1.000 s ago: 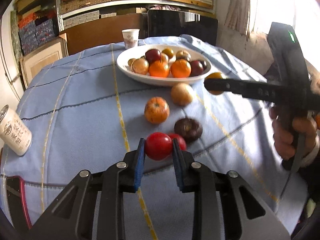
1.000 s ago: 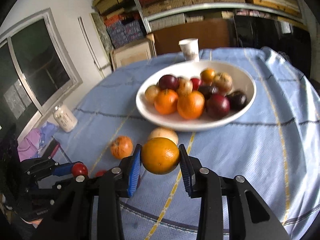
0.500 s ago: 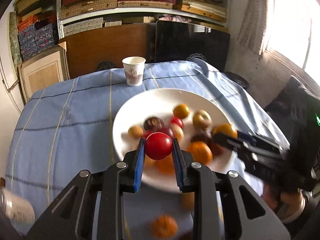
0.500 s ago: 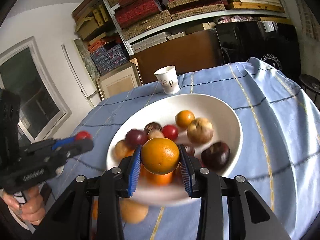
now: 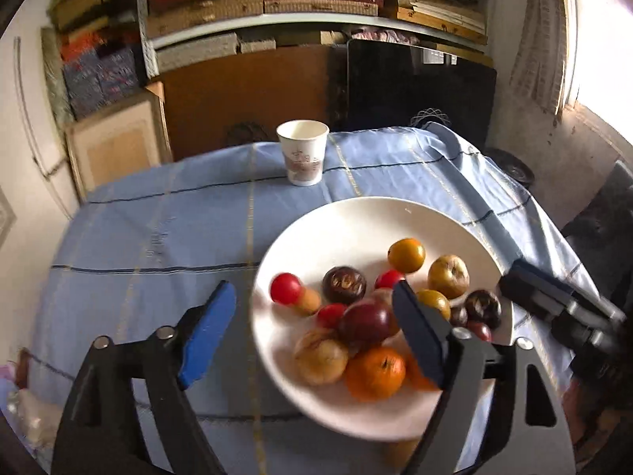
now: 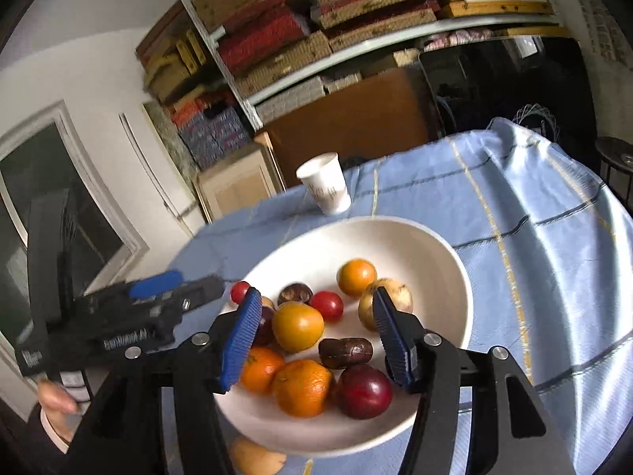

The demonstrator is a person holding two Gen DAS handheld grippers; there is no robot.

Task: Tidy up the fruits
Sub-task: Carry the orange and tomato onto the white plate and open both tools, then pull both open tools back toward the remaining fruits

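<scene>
A white bowl (image 5: 356,221) (image 6: 431,249) on the blue cloth holds several fruits. My left gripper (image 5: 312,332) is open and empty above the bowl's left rim. A small red fruit (image 5: 285,289) (image 6: 239,291) lies at the bowl's left side. My right gripper (image 6: 316,336) is open and empty above the bowl's middle. A yellow-orange fruit (image 6: 297,326) lies in the bowl between its fingers. The right gripper also shows in the left wrist view (image 5: 554,301) at the bowl's right rim. The left gripper shows in the right wrist view (image 6: 170,289).
A white paper cup (image 5: 302,158) (image 6: 325,188) stands on the blue tablecloth (image 5: 158,229) behind the bowl. A pale fruit (image 6: 257,457) lies on the cloth by the bowl's near rim. Shelves of boxes (image 5: 316,4) and a dark screen (image 5: 419,87) stand behind the table.
Both grippers opened over the bowl. The left let go of the red fruit and the right let go of the orange; both fruits now lie in the bowl.
</scene>
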